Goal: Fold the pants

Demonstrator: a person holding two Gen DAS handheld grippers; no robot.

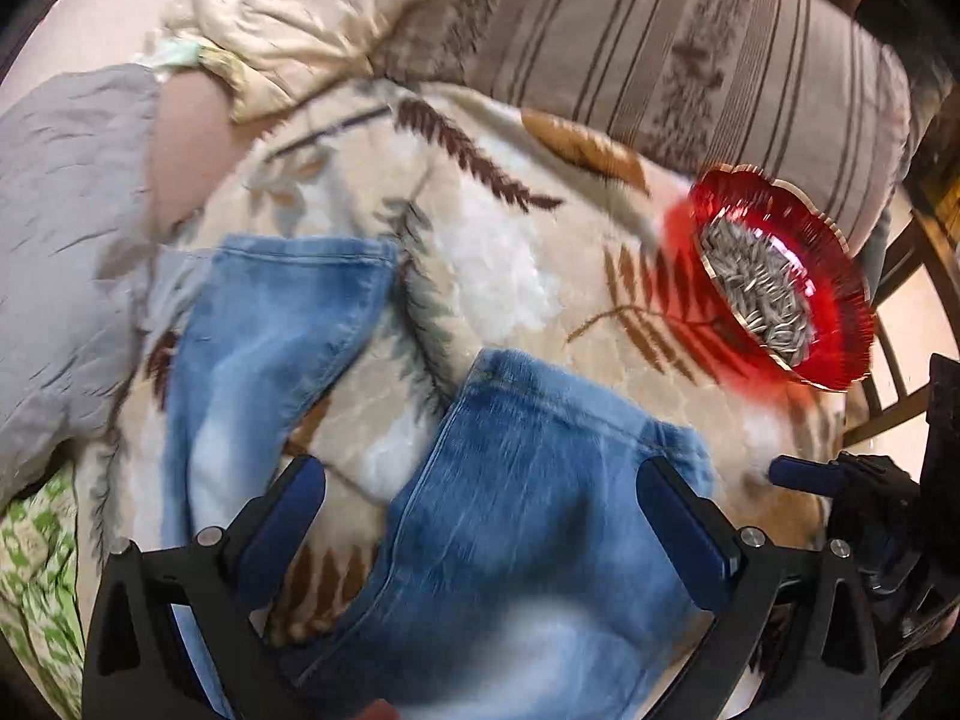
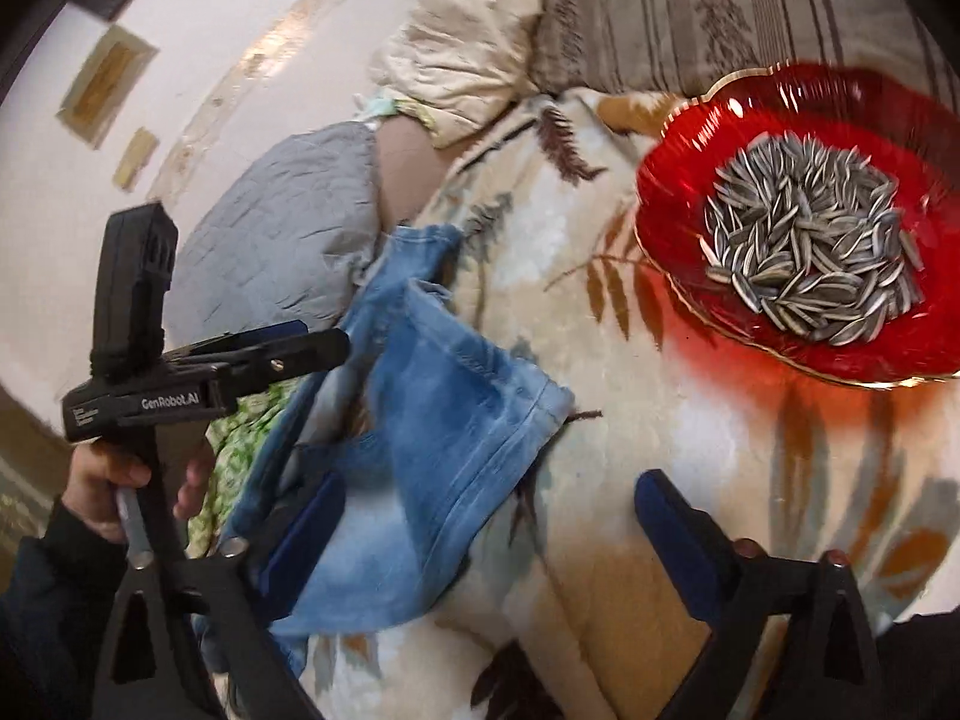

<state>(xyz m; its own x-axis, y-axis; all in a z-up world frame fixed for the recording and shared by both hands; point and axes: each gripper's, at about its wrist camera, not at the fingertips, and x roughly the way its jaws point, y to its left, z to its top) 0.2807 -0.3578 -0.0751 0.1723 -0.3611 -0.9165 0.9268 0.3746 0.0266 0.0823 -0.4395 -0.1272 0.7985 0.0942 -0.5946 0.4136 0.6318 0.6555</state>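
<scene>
both tongs gape wide, holding nothing: left tongs (image 1: 480, 504) above the blue pants (image 1: 516, 510) on the leafy blanket (image 1: 498, 240), right tongs (image 2: 489, 522) near a red bowl (image 2: 678, 192).

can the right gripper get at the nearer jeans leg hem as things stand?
Probably yes. The right gripper is open, and the jeans leg hem lies flat on the blanket just ahead with nothing over it. The red bowl sits off to the side.

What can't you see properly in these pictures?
- Jeans: waistband cut off at the bottom edge, left wrist view.
- Person lying beside the jeans: only the middle shows; the frame's top cuts the rest.
- Red bowl of seeds: far rim cut by the right edge, right wrist view.
</scene>
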